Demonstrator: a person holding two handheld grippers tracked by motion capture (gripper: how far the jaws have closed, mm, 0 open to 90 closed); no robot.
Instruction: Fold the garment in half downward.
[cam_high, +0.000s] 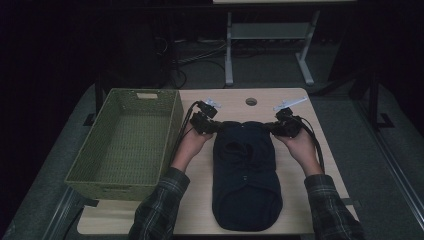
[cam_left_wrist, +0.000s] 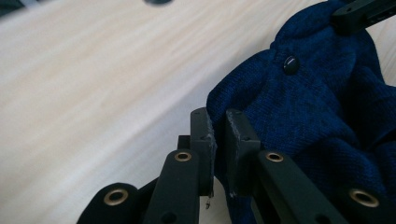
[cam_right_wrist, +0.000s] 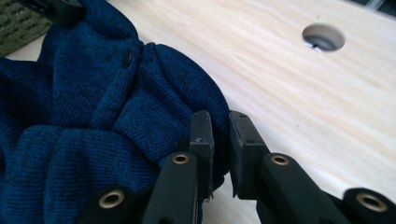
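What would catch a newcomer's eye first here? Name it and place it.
A dark blue knitted garment lies mid-table, its far edge pinched at both corners by the left tongs and right tongs. An empty green woven basket sits to its left on the pale wooden table.

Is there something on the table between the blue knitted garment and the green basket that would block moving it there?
Nothing visible does. Bare table separates the navy knit garment from the green woven basket; only the basket's near wall must be cleared.
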